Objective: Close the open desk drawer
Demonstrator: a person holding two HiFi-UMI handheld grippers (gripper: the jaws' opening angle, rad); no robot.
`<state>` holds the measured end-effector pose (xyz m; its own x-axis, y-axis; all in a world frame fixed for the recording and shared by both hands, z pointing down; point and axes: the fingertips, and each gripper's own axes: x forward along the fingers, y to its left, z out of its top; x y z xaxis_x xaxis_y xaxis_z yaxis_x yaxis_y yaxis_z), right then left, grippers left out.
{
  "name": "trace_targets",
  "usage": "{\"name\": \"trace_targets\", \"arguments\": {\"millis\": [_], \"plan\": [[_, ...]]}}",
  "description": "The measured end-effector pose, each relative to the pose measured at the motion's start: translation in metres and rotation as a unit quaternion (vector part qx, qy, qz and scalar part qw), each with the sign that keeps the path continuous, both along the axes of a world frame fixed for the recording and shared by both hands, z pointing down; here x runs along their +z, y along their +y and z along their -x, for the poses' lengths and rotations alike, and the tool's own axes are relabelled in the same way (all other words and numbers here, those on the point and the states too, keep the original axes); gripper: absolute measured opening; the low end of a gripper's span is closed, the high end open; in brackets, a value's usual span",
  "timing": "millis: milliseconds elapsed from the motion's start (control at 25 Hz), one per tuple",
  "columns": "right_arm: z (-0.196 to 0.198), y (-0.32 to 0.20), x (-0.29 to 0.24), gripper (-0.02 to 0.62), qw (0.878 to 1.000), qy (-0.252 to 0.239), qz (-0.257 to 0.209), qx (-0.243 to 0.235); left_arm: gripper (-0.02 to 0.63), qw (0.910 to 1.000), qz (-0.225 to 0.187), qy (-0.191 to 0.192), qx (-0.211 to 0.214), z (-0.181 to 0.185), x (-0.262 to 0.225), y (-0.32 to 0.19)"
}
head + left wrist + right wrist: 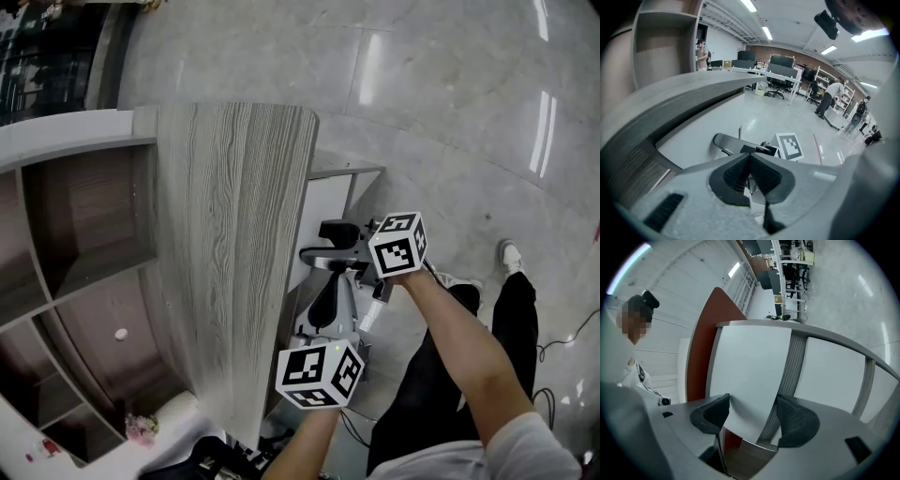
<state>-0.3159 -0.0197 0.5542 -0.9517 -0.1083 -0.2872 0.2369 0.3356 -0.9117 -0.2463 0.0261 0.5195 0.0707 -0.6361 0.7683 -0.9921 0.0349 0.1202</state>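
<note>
Here, two claws: left claw [750, 161] pressed together, right claw [752, 403] spread before one white drawer front [750, 366].

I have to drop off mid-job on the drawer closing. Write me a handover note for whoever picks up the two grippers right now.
The left gripper is shut and empty, held near the edge of the desk top.
The right gripper is open, its jaws wide apart. A corner of the white drawer front stands between them, and the pads do not press on it.
Done: the right gripper is at the drawer front below the desk top; nothing is gripped.
Left: I cannot tell whether the drawer sits flush. Check that first. If it stands out, push the front in, probably with the right gripper.
</note>
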Motion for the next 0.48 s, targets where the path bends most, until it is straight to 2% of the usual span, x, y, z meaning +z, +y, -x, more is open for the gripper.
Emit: {"name": "trace_targets", "arguments": {"millis": [200,320,480], "plan": [[-0.0024,-0.0038,0.0041,0.277,0.999,-0.015,0.026,0.017,0.002,1.0,-0.004,-0.007,-0.005,0.0052,-0.0033,0.0005],[-0.0034,-0.0042,0.003,0.224,0.999,-0.028,0.038,0.02,0.002,0.9997,-0.008,-0.013,-0.018,0.0098,-0.0073,0.0044],[-0.0063,-0.004,0.0002,0.188,0.998,-0.034,0.048,0.02,0.002,0.9993,-0.01,-0.02,-0.029,0.0106,-0.0104,0.0087]]}}
